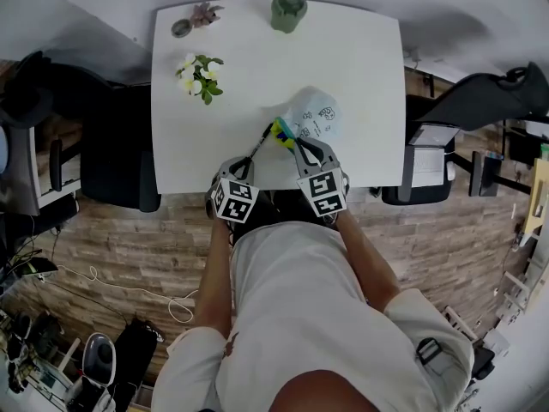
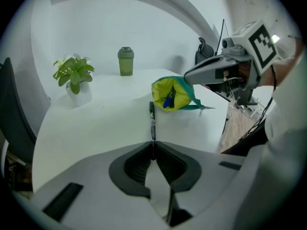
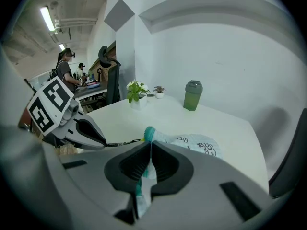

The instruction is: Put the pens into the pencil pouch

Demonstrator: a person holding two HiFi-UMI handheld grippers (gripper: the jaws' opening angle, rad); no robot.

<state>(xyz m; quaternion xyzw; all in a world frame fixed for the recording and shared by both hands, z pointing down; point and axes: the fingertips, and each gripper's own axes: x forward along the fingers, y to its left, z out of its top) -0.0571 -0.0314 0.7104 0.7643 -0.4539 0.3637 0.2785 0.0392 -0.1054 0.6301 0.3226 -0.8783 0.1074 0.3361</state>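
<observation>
While we clench the left gripper (image 2: 153, 146) on the back end of the black pen (image 2: 152, 121), its tip points at the pencil pouch (image 2: 173, 94), just ahead on the white table (image 2: 96, 123). Our right gripper (image 3: 147, 150) is clamped on the pouch's teal rim and props the mouth open. Yellow lining shows, and a blue pen (image 2: 167, 101) is already inside. To do this well, we reckon we should keep the rim lifted, line the pen up with the mouth, and slide the tip well in before letting go, so it doesn't snag the zipper edge. Farther back stand the plant (image 2: 73, 72) and green cup (image 2: 125, 61), well clear.
</observation>
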